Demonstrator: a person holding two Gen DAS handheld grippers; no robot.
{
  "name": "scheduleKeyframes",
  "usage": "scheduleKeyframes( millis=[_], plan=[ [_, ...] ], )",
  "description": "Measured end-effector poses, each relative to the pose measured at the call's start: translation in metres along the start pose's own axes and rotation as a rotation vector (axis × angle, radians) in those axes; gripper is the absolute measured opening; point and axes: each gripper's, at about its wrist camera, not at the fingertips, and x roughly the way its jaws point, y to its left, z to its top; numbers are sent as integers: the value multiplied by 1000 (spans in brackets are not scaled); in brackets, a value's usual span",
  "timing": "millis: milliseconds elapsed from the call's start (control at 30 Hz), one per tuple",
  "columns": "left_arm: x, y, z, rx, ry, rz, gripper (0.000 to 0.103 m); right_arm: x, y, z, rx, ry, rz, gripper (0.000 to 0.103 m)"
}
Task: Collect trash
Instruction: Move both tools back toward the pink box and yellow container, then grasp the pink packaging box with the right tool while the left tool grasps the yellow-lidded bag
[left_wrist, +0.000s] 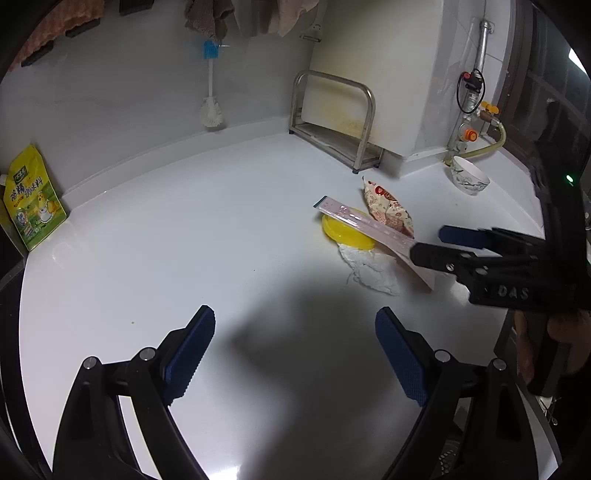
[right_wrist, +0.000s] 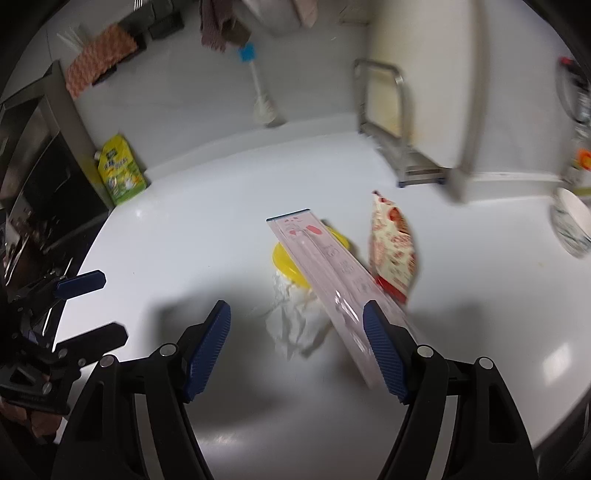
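Spanning a tiled corner, white counter (left_wrist: 221, 229) carries trash; both jaws spread.

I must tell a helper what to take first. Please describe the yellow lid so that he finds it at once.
On the white counter, look at the small trash pile before the metal rack. The yellow lid lies flat under the long pink package, above the crumpled tissue; it alone is round and plain yellow.

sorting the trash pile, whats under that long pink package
The long pink package lies across a yellow lid and overlaps a crumpled white tissue. The strip of lid and counter beneath the package is hidden.
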Motion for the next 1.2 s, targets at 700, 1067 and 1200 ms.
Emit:
scheduleKeyframes(
  millis=[700,1067,1200],
  plan=[
    [29,24,12,-32,51,-28,87,79,-25,37,-177,206,49,71],
    [32,21,14,-22,53,-42,87,76,-28,31,-155,224,81,55],
    [33,17,14,-9,45,-41,87,63,-30,34,-97,162,81,55]
  ],
)
